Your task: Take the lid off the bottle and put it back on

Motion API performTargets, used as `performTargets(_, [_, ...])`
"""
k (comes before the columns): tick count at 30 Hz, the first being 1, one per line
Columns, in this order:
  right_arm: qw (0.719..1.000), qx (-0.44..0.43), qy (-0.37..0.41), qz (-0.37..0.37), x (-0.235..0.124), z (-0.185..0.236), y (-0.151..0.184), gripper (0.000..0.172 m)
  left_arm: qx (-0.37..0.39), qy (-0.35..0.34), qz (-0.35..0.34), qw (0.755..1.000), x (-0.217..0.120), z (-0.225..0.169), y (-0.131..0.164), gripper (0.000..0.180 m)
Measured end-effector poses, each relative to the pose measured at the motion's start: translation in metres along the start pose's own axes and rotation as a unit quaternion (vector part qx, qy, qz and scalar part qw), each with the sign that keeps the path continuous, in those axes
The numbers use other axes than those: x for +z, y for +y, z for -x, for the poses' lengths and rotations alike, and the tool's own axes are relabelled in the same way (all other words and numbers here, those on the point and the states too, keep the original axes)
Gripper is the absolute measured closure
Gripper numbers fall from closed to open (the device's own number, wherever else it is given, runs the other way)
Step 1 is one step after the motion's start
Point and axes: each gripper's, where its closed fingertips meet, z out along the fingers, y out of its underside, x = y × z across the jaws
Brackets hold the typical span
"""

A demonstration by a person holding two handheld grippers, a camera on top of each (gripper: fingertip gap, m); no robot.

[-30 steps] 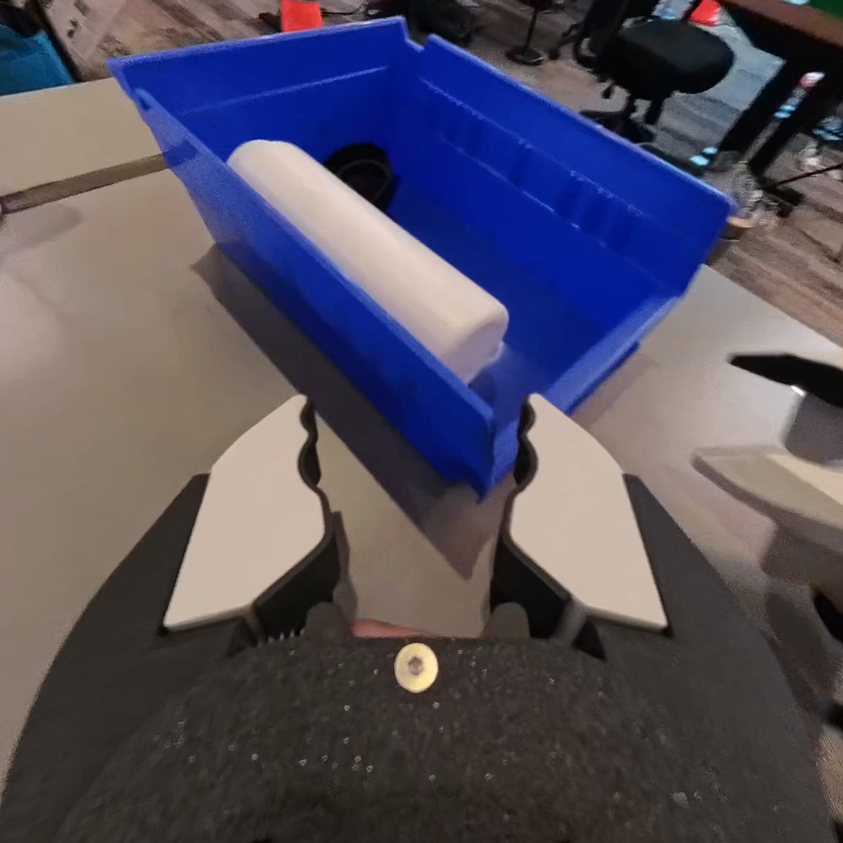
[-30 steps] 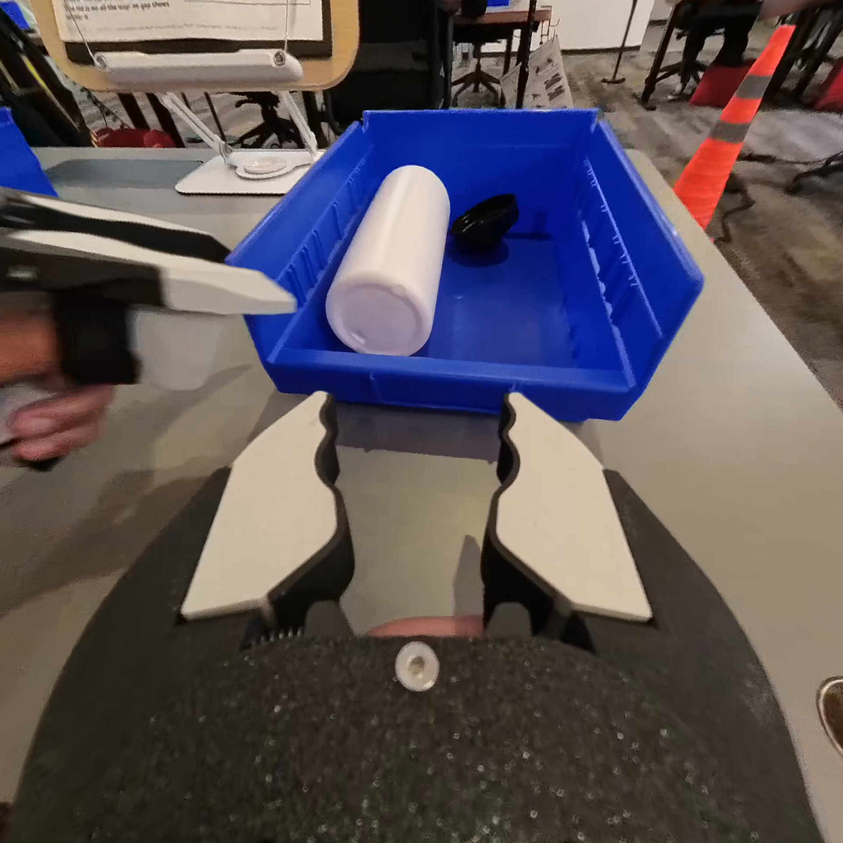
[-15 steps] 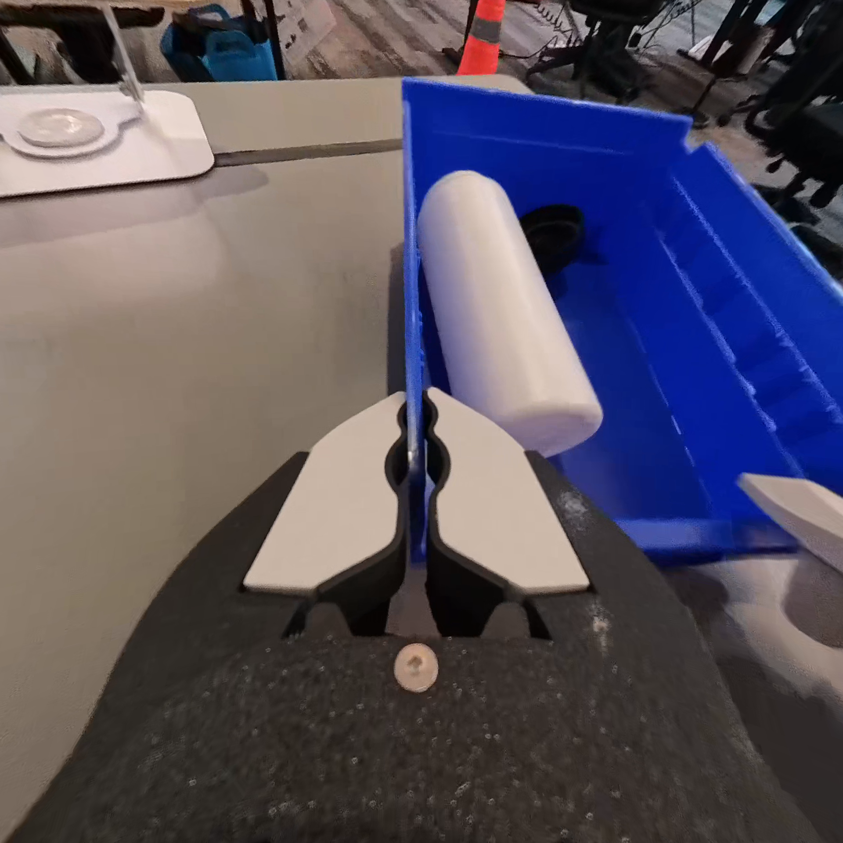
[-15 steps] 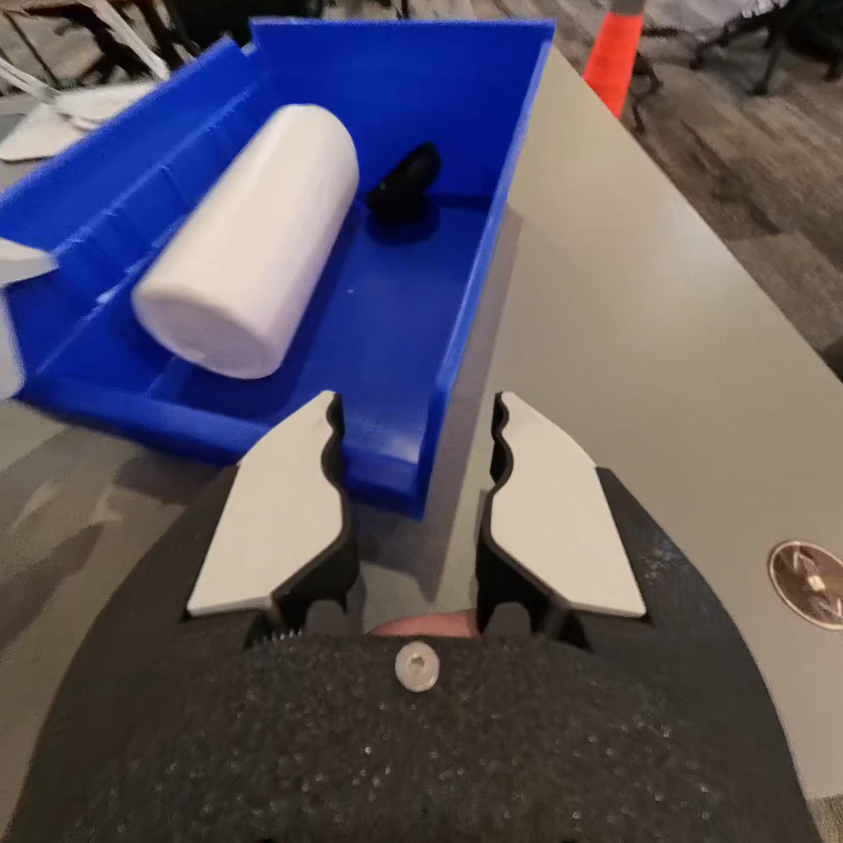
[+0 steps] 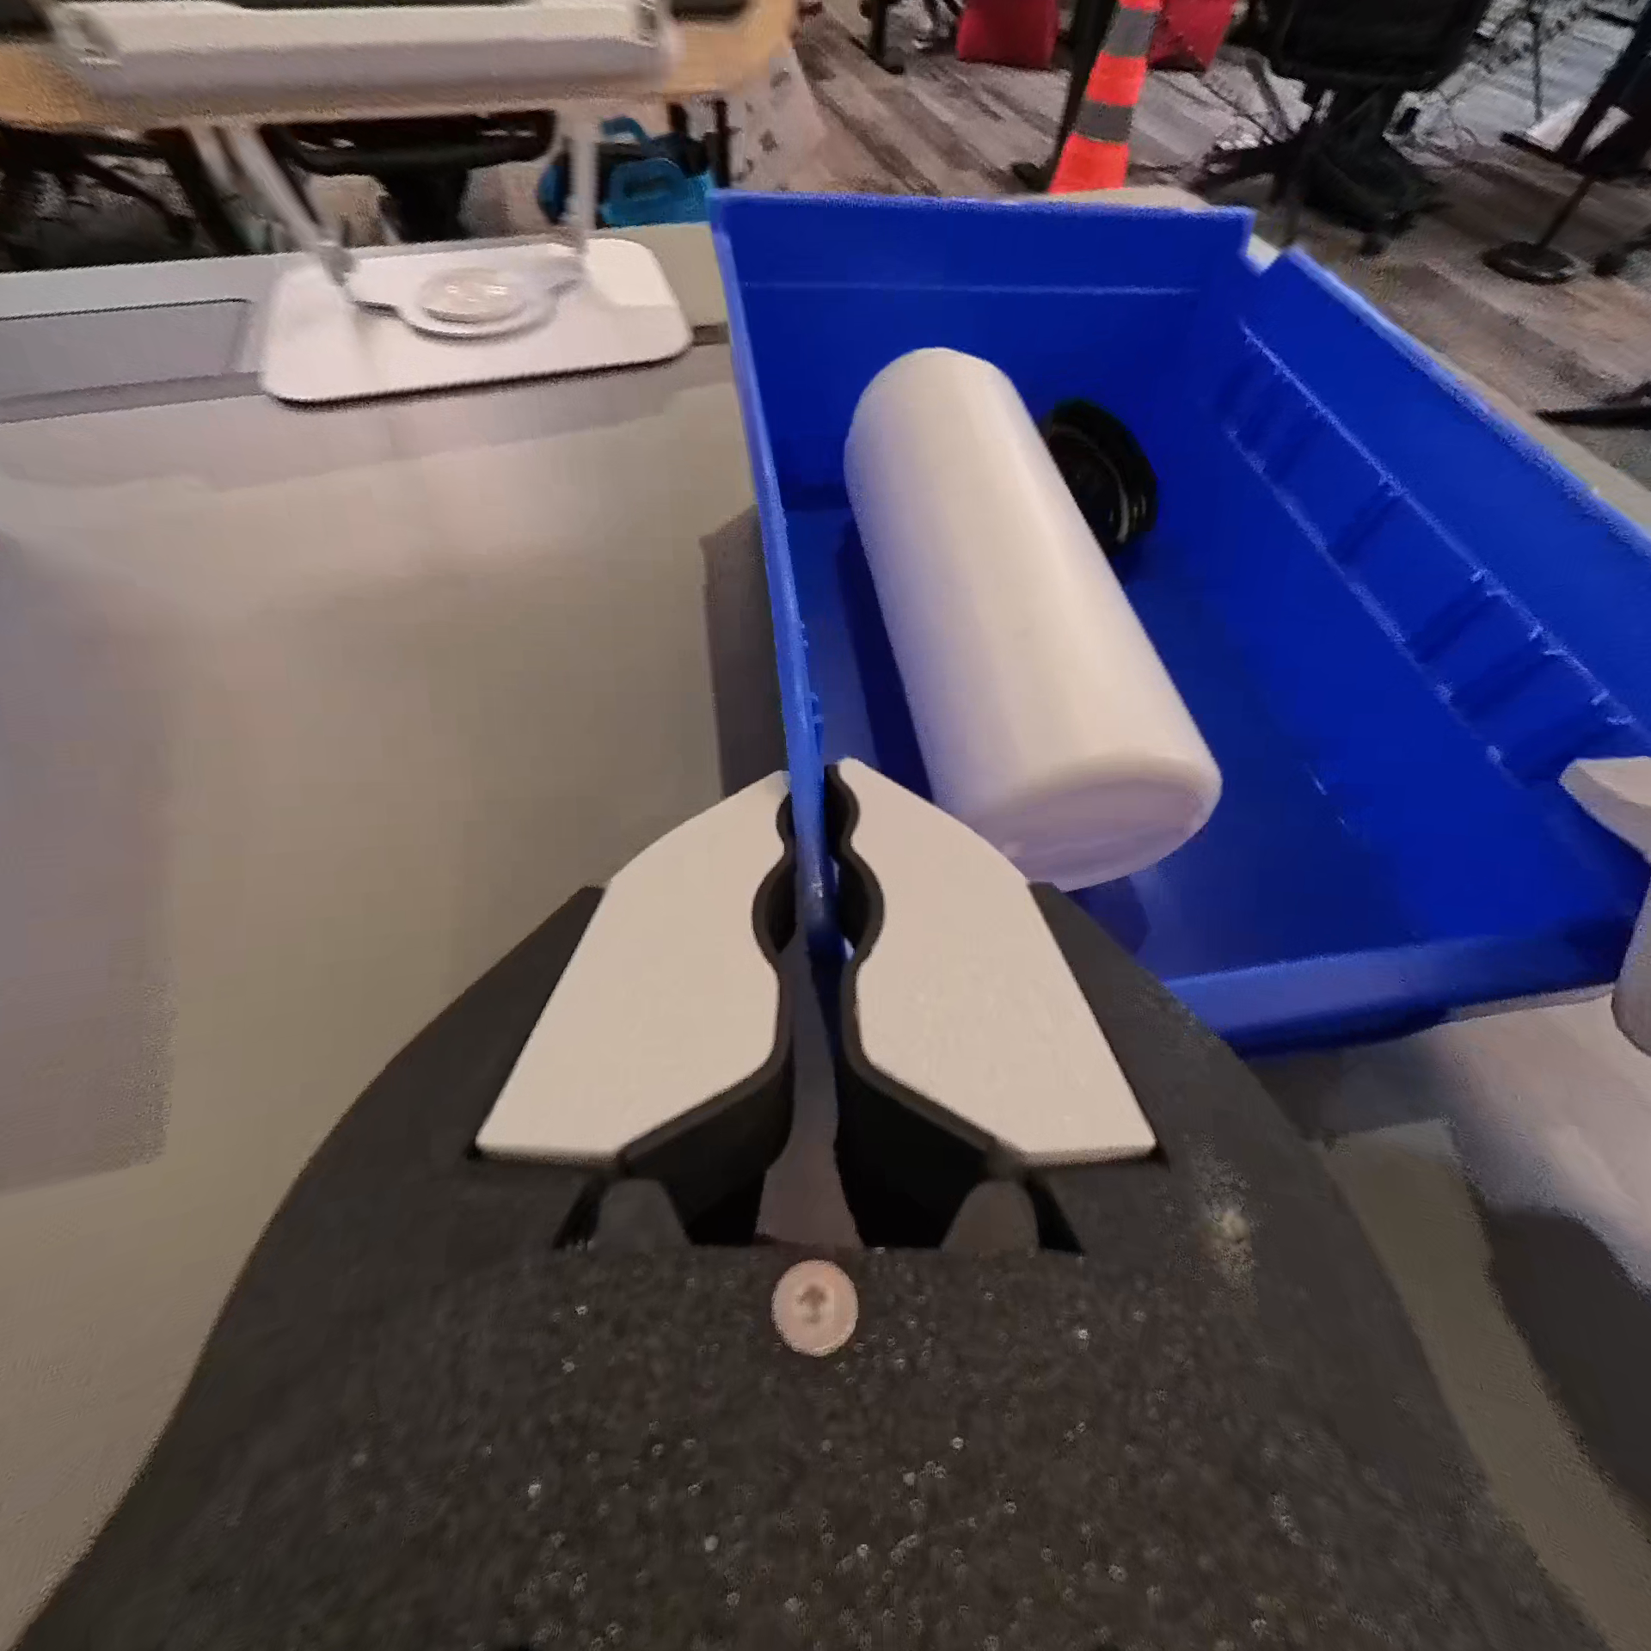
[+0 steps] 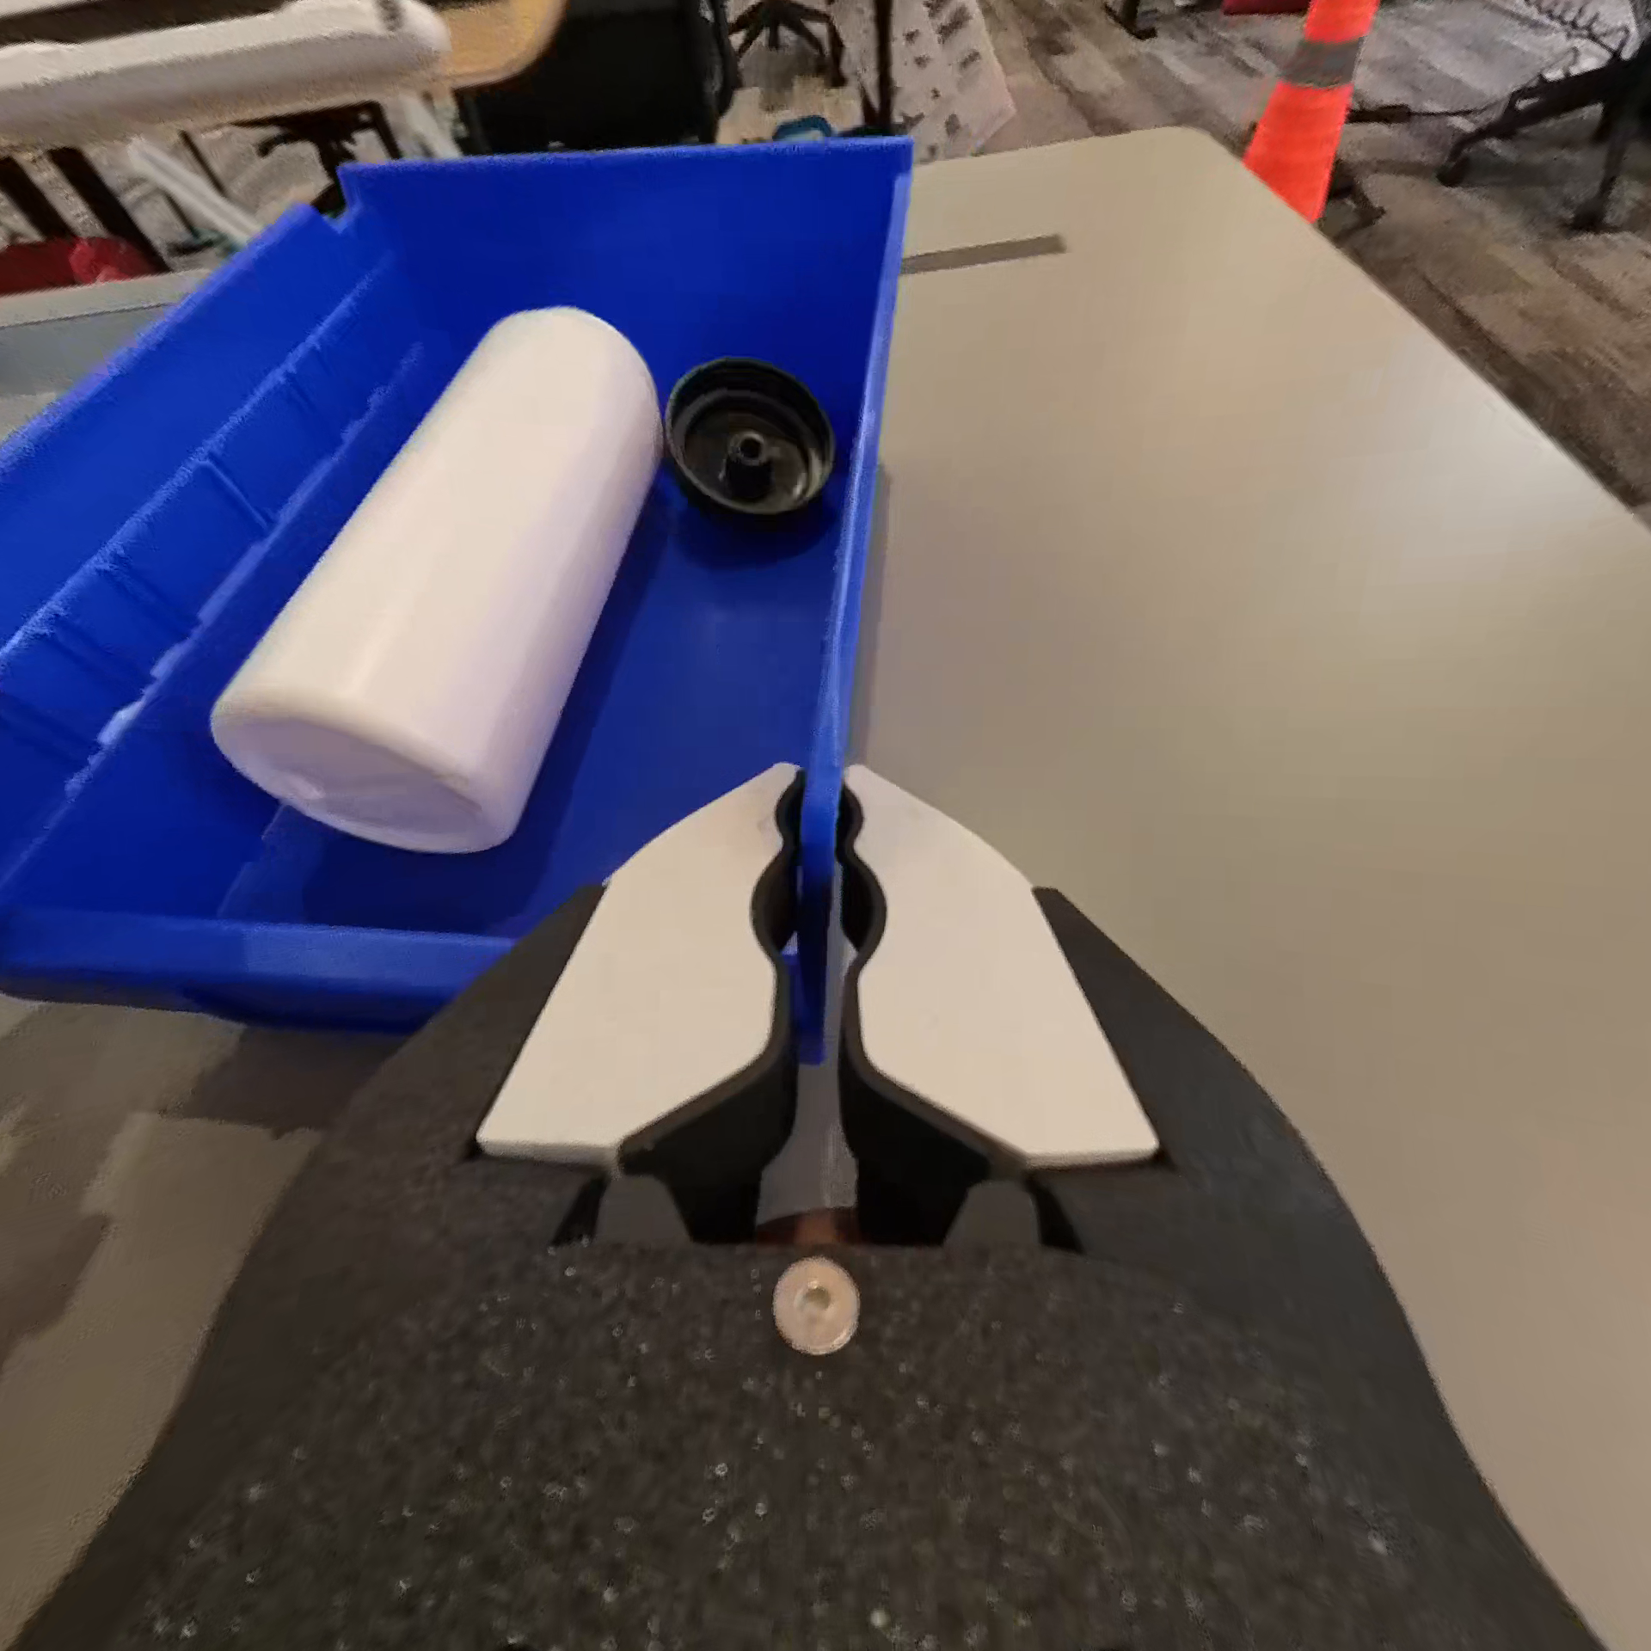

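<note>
Bin on table, bottle lying inside along left wall, lid loose beside bottle's far end near right wall. Left gripper clamped on left wall, right gripper on right wall. Stand base behind-left of bin.

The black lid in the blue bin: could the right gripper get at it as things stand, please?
Probably not yet: the right gripper is shut on the blue bin wall. The black lid lies uncovered beside the white bottle, so releasing would free the way.
</note>
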Motion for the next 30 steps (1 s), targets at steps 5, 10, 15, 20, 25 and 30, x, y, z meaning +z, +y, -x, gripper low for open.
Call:
performTargets(5, [0.998,-0.039,-0.048,-0.025,0.023,0.079,-0.021,0.168,-0.008,-0.068,-0.031,0.997,-0.021,0.080,-0.011,0.179])
performTargets(10, [0.993,-0.065,-0.084,-0.045,0.054,0.159,-0.045,0.169,-0.035,-0.120,-0.043,0.991,-0.030,0.156,-0.015,0.178])
performTargets(15, [0.991,-0.059,-0.119,-0.020,0.078,0.215,-0.033,0.169,-0.062,-0.140,-0.023,0.988,-0.030,0.210,-0.003,0.179])
performTargets(20, [0.990,-0.061,-0.130,-0.015,0.084,0.230,-0.016,0.168,-0.085,-0.102,-0.019,0.991,-0.025,0.221,0.009,0.175])
performTargets(25, [0.979,-0.073,-0.185,-0.045,0.067,0.225,-0.030,0.152,-0.116,-0.011,-0.082,0.990,-0.065,0.208,-0.049,0.116])
performTargets(30, [0.956,-0.102,-0.232,-0.149,0.022,0.229,-0.056,0.133,-0.066,-0.104,-0.067,0.990,-0.114,0.298,-0.106,0.106])
